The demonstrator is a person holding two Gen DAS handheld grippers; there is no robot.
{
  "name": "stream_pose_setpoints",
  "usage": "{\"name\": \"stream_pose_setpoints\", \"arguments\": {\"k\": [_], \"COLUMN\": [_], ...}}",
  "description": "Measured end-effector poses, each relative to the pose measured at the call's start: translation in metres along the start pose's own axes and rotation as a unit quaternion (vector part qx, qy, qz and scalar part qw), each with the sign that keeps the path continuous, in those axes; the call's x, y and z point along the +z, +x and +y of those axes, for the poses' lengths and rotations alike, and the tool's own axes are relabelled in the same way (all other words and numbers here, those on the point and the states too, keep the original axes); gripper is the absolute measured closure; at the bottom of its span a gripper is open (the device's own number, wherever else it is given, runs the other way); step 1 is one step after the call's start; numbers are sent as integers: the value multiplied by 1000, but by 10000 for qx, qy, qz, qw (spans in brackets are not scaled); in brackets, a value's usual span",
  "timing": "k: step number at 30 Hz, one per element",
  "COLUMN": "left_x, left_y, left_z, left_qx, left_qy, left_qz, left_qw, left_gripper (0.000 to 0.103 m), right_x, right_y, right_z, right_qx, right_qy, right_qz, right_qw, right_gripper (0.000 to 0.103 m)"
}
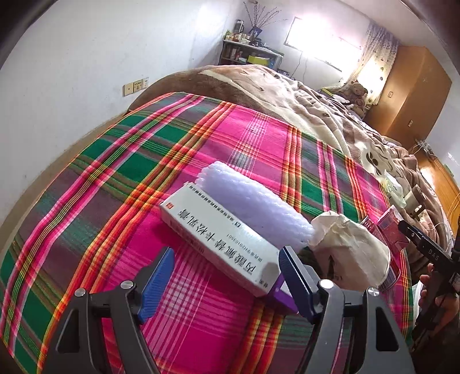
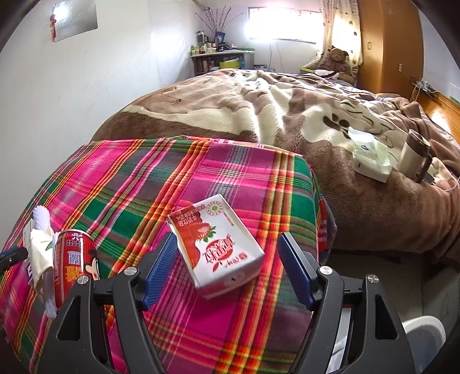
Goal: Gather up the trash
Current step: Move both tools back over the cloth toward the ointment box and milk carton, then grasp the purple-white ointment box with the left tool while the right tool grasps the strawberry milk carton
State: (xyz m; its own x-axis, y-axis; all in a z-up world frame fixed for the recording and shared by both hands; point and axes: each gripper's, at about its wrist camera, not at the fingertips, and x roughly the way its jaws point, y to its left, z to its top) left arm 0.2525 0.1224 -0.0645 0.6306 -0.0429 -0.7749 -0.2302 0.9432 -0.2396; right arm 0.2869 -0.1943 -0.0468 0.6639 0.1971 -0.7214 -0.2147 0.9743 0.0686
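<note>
A bed fills the room. Its near end is covered by a plaid cloth in pink, green and orange, and a brown and cream blanket lies beyond it. White walls, a bright window, a cluttered shelf and a wooden wardrobe close the far side, with a teddy bear at about 1 o'clock.

The left hand-held gripper tilts down over the cloth, its blue pads wide apart and gripping nothing. A white box with printed text lies just ahead at 12 o'clock, its near end reaching in beside the right pad; a purple item peeks out beneath that end. A white foam roll lies alongside the box, and a crumpled paper wad sits at 2 o'clock.

The right hand-held gripper also tilts down, wide open and empty. A red and white carton lies on the cloth with its near end between the pads; whether the pads touch it I cannot tell. A red can stands at 9 o'clock, the wad pressed against its far side.

On the blanket at 2 o'clock rest a tissue pack and a cup. A white bin shows at 4 o'clock, off the bed.
</note>
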Motion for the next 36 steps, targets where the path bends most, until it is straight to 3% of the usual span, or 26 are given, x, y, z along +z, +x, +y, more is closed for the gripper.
{"name": "stream_pose_setpoints", "arguments": {"k": [2,11,14,20,26,29,36], "left_x": [4,5,4,-1,-3,-3,0], "left_y": [2,26,25,14,5,7,18], "left_z": [-5,-21,-23,-10,16,18,7], "left_qx": [-142,33,64,176,372,393,682], "left_qy": [30,233,343,477,270,243,434], "left_qz": [-18,332,330,348,330,369,313], "left_qw": [9999,9992,9988,9981,9984,9982,9962], "left_gripper": [28,28,28,28,28,28,28], "right_x": [3,10,7,1,-3,0,3], "right_y": [3,18,26,21,15,18,28], "right_z": [2,9,15,24,29,29,24], "right_qx": [22,87,-79,-22,47,-189,-112], "right_qy": [-36,-111,-290,-460,-495,-569,-259], "right_qz": [5,185,402,489,450,393,505], "right_qw": [10000,9997,9987,9977,9977,9974,9983], "right_gripper": [29,29,29,29,29,29,29]}}
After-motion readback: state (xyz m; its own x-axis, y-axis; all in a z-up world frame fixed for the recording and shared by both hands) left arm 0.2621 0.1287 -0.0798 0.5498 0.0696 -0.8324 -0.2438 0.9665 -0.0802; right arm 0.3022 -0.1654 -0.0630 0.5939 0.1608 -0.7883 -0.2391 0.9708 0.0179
